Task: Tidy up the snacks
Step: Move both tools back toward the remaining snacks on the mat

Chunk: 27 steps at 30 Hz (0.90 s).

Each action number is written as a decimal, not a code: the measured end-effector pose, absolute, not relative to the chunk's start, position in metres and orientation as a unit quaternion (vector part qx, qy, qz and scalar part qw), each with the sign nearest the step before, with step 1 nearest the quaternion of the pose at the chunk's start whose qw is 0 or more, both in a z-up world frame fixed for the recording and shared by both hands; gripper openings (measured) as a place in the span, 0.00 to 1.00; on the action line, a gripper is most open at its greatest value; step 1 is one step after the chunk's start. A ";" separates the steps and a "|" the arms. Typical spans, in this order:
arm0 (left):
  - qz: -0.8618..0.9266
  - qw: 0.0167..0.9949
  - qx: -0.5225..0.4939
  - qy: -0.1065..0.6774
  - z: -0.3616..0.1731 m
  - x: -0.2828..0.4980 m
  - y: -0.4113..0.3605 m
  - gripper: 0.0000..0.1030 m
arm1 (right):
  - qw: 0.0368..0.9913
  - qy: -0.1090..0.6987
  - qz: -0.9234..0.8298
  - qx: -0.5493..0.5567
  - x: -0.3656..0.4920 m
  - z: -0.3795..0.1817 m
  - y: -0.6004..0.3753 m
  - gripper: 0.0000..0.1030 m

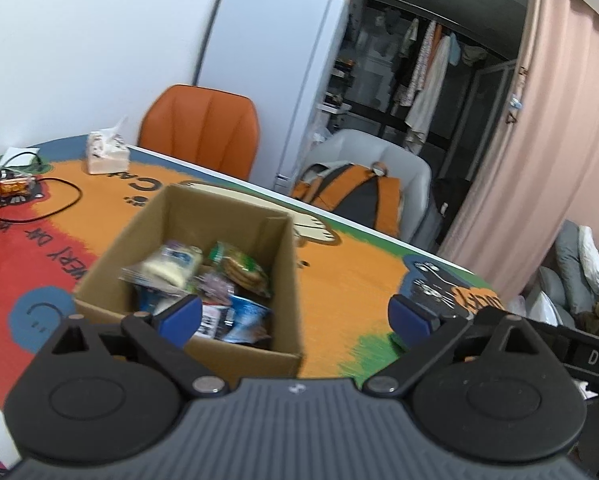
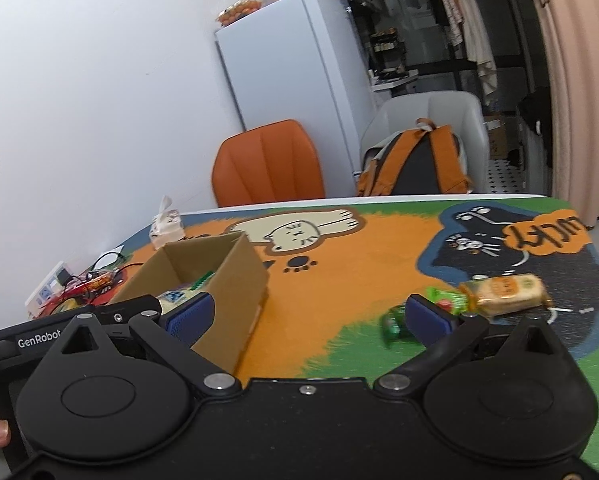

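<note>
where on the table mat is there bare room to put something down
The orange stretch between the cardboard box and the black cat print is bare. It is crowded around the biscuit pack and green candies, and by the cables.

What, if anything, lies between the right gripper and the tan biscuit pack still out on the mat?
Partly in the way: two green-wrapped snacks. The right gripper is open and empty; the tan biscuit pack lies ahead beyond its right finger. One green snack sits against the pack's near end, the other green snack just inside that finger. Otherwise bare mat.
</note>
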<state>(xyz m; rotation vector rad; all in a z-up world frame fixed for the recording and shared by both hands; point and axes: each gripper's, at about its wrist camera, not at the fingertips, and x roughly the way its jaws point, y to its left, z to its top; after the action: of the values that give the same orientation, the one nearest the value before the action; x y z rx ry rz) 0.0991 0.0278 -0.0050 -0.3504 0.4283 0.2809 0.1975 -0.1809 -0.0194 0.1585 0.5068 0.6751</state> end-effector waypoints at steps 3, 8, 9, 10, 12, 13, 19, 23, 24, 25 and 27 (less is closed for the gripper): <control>0.126 0.954 -0.169 0.214 -0.005 0.103 0.018 0.96 | 0.910 0.245 0.323 0.084 0.198 -0.022 -0.192 1.00; 0.101 0.957 -0.155 0.223 -0.007 0.112 0.001 0.97 | 0.915 0.243 0.309 0.089 0.201 -0.025 -0.209 1.00; 0.095 0.957 -0.158 0.224 -0.007 0.114 -0.001 0.97 | 0.915 0.244 0.307 0.091 0.203 -0.026 -0.212 1.00; 0.090 0.957 -0.160 0.225 -0.008 0.116 -0.003 0.97 | 0.916 0.244 0.304 0.092 0.204 -0.027 -0.215 1.00; 0.081 0.957 -0.161 0.227 -0.009 0.120 -0.007 0.97 | 0.917 0.246 0.300 0.095 0.206 -0.030 -0.220 1.00; 0.079 0.958 -0.159 0.227 -0.009 0.121 -0.009 0.97 | 0.917 0.247 0.298 0.097 0.208 -0.032 -0.222 1.00; 0.067 0.958 -0.155 0.231 -0.014 0.131 -0.020 0.97 | 0.918 0.254 0.286 0.104 0.215 -0.042 -0.235 1.00; 0.064 0.957 -0.158 0.236 -0.018 0.138 -0.023 0.97 | 0.919 0.256 0.278 0.112 0.221 -0.047 -0.243 1.00; 0.063 0.957 -0.159 0.236 -0.020 0.139 -0.024 0.97 | 0.919 0.258 0.275 0.114 0.222 -0.049 -0.246 1.00; 0.062 0.956 -0.159 0.237 -0.021 0.141 -0.025 0.97 | 0.919 0.260 0.272 0.116 0.224 -0.051 -0.248 1.00; 0.059 0.957 -0.157 0.238 -0.024 0.145 -0.026 0.97 | 0.919 0.264 0.267 0.120 0.227 -0.056 -0.253 1.00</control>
<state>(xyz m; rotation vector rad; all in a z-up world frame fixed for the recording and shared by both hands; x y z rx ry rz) 0.1445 -0.0264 -0.0235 -0.3187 0.4835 0.1203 0.2274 -0.2527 -0.0556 0.2462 0.5417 0.5482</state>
